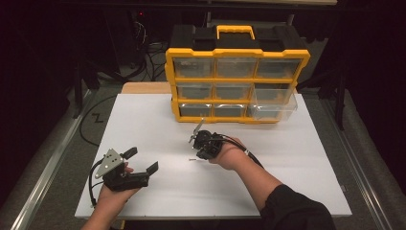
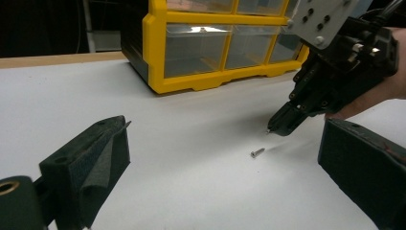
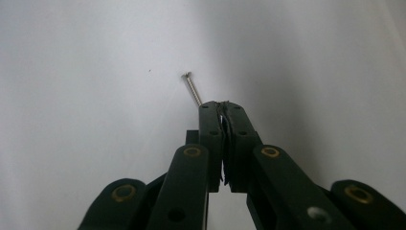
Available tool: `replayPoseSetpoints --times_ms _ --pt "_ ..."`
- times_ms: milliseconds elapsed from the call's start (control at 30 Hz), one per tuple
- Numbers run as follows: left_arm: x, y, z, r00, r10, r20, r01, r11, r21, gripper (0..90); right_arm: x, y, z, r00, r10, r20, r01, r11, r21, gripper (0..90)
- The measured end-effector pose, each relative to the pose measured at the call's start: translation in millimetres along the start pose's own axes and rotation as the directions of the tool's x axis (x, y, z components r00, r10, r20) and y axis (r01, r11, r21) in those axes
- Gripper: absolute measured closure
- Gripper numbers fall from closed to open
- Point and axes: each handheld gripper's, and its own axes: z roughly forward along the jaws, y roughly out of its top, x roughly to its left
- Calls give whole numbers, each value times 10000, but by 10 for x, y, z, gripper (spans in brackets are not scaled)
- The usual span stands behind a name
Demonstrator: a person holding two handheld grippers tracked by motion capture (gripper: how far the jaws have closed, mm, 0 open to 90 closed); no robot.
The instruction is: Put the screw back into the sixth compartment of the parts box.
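Observation:
A small silver screw (image 1: 192, 160) lies on the white table (image 1: 143, 124). My right gripper (image 1: 197, 155) points down at the table with its tips just above and beside the screw (image 2: 257, 152). In the right gripper view its jaws are shut (image 3: 223, 106), with the screw (image 3: 192, 87) lying just beyond the tips and its near end hidden behind them. I see nothing held between them. My left gripper (image 1: 141, 160) rests at the front left, open (image 2: 225, 132) and empty, facing the screw.
A yellow and black drawer organizer (image 1: 237, 81) with clear drawers stands at the back of the table. Its lower right drawer (image 1: 273, 103) is pulled out. The organizer (image 2: 206, 52) sits well behind the screw. Dark floor and cables surround the table.

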Motion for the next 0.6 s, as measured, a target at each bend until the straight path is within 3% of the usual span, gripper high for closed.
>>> replayPoseSetpoints --times_ms 600 --pt "-1 6 3 10000 47 -22 -47 10000 -24 42 80 -334 -222 9997 102 228 -106 9997 197 898"
